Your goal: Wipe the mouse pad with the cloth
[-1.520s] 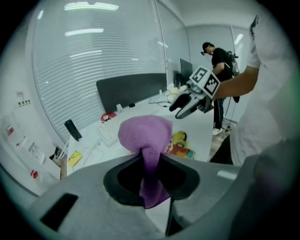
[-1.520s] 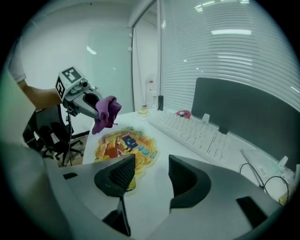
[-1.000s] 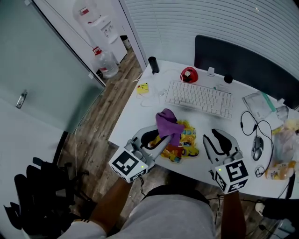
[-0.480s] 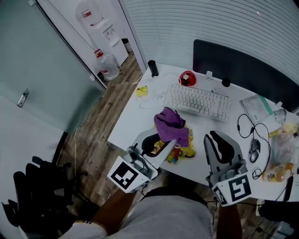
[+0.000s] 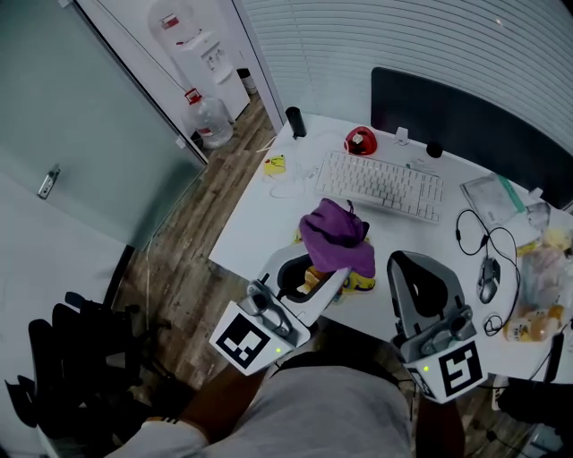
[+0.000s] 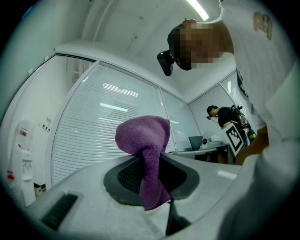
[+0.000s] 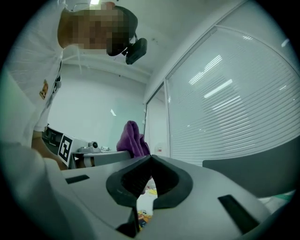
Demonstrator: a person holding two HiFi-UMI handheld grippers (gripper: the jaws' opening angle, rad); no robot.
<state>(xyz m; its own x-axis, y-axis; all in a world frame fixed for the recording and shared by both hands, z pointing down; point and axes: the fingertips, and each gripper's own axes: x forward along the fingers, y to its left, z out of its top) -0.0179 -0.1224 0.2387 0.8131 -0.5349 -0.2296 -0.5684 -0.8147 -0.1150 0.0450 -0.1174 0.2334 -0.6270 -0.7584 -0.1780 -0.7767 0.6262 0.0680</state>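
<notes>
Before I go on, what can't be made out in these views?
Mouse pad: head view, mostly under the cloth and left claw; print and dirt unreadable.
Desk: both gripper views tilt upward, showing almost none of it.
Plastic bags: head view, cut off by the right edge.

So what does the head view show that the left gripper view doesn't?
Only the head view: the desk top, with the keyboard, mouse and mouse pad.
Only the left gripper view: a ceiling light, a person far off, and a close look at the jaws shut on fabric.
Both: the purple cloth held by the left hand-held gripper.
</notes>
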